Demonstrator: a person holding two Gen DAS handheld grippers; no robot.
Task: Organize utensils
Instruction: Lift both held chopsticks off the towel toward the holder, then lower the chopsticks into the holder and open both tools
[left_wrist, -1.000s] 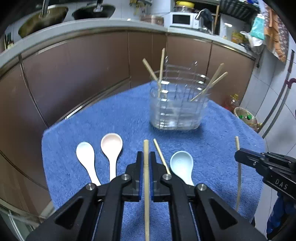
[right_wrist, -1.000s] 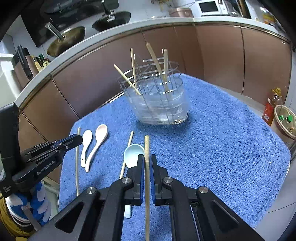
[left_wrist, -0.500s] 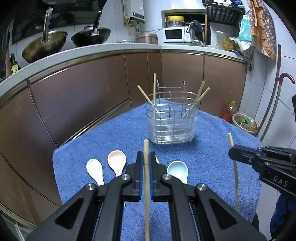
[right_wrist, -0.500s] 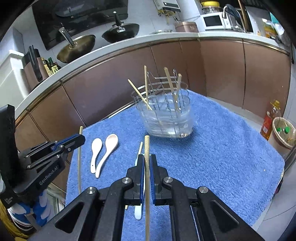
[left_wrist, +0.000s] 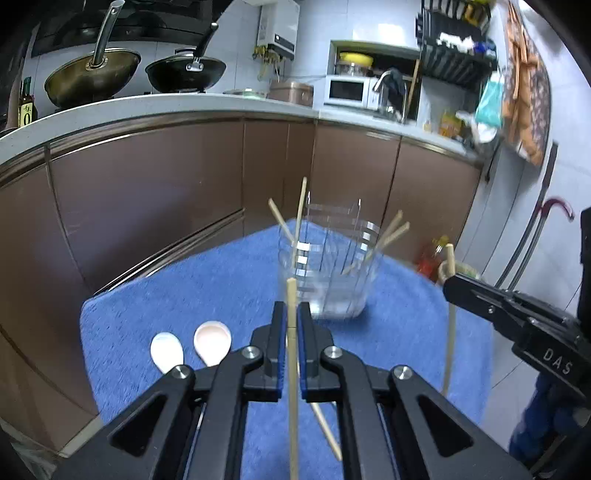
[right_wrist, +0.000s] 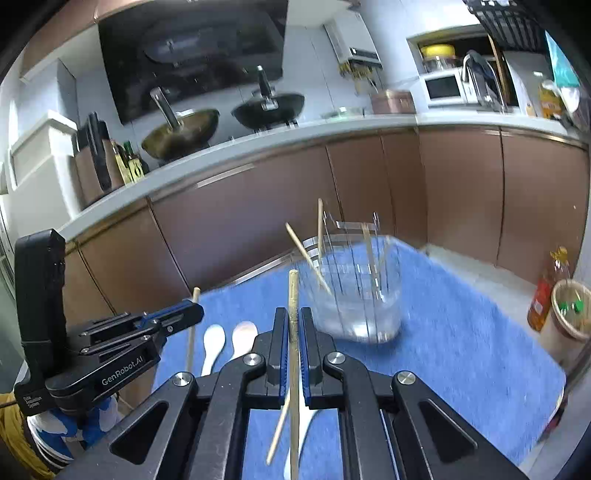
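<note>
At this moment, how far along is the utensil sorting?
Done: four chopsticks stand in the clear holder. In hand: the left gripper and right gripper are each shut on a chopstick. Left: one loose chopstick and the spoons on the blue towel.

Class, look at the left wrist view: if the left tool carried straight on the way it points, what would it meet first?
Probably the clear utensil holder on the blue towel: it stands just beyond the left tool and its clamped chopstick. Depth is blurred, so the gap is uncertain.
</note>
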